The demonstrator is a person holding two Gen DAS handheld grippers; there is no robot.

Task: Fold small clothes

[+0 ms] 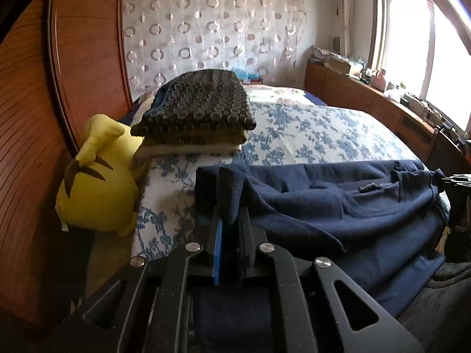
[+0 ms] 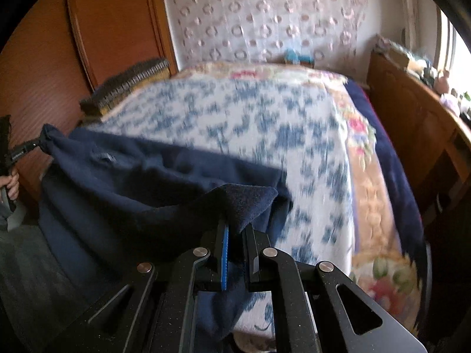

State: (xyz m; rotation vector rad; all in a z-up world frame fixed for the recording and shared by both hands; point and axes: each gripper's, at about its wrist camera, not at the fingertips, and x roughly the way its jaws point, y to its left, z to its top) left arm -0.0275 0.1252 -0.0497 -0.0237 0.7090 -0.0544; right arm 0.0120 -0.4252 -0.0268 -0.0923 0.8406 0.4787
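Note:
A navy blue garment (image 1: 338,206) hangs stretched over the near edge of the bed, held at both ends. My left gripper (image 1: 231,220) is shut on one corner of it. My right gripper (image 2: 235,229) is shut on the other corner, which bunches above its fingers; the garment (image 2: 132,188) sags between. In the right wrist view the left gripper (image 2: 38,144) pinches the cloth at far left. In the left wrist view the right gripper (image 1: 441,179) pinches it at far right.
The bed has a blue floral cover (image 1: 309,135). A stack of folded textiles (image 1: 200,111) lies at its left. A yellow plush toy (image 1: 97,182) leans by the wooden wardrobe (image 1: 44,117). A wooden sideboard (image 1: 382,103) with clutter runs under the window.

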